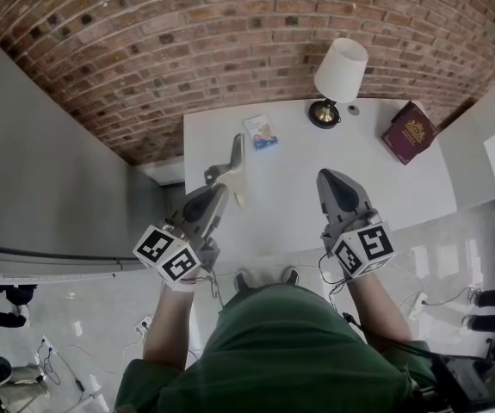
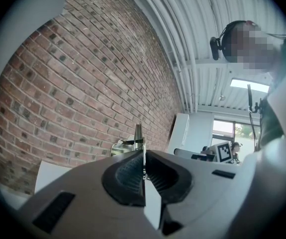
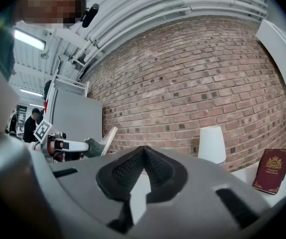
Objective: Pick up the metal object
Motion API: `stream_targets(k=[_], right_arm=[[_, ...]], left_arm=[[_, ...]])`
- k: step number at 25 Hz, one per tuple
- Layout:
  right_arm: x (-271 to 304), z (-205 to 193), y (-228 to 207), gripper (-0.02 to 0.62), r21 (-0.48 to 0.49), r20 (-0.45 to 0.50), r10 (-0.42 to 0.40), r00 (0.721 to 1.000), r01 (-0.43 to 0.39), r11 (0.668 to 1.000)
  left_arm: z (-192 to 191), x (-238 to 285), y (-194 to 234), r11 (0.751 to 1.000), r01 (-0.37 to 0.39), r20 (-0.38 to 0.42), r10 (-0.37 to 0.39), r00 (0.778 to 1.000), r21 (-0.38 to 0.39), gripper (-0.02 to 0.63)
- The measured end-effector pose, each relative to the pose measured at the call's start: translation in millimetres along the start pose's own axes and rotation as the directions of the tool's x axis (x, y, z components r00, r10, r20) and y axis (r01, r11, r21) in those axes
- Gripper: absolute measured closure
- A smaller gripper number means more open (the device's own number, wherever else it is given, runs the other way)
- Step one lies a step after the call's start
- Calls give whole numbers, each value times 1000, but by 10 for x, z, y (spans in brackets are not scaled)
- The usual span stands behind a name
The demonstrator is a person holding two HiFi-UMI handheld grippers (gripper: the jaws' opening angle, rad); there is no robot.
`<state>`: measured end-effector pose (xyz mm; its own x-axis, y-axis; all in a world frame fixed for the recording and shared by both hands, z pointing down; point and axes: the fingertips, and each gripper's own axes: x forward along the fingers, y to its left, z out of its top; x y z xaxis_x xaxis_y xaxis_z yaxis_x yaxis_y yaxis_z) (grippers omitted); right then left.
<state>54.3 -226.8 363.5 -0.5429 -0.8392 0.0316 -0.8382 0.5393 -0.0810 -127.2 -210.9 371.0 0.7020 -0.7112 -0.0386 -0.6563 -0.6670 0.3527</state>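
Observation:
The metal object (image 1: 231,159) is a flat grey bracket held in the air over the left part of the white table (image 1: 290,222). My left gripper (image 1: 219,188) is shut on its lower end. In the left gripper view the metal object (image 2: 139,137) shows edge-on as a thin strip rising from between the closed pads (image 2: 128,176). My right gripper (image 1: 334,177) hovers over the table's middle, shut with nothing in it; its pads (image 3: 128,171) meet at the tip. The right gripper view also shows the metal object (image 3: 108,138) at the left.
A white-shaded lamp (image 1: 340,74) stands at the table's far edge, with a dark red book (image 1: 409,132) to its right and a small blue-white booklet (image 1: 261,132) to its left. A brick wall runs behind. A grey panel (image 1: 49,179) stands at the left.

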Motion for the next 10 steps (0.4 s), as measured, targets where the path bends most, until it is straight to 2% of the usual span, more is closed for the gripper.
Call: stream_targets(k=[4,10], right_arm=[[-9,-5,0,594,-3,-2,-12,1000,12,1000],[-16,-17,9,594,-7,1,-32,999,32,999]], left_arm=[[19,5,1,1000,-3,-23,3,1000,4,598],[-46,-20,78,1000,22,6,-22,1000,-13,598]])
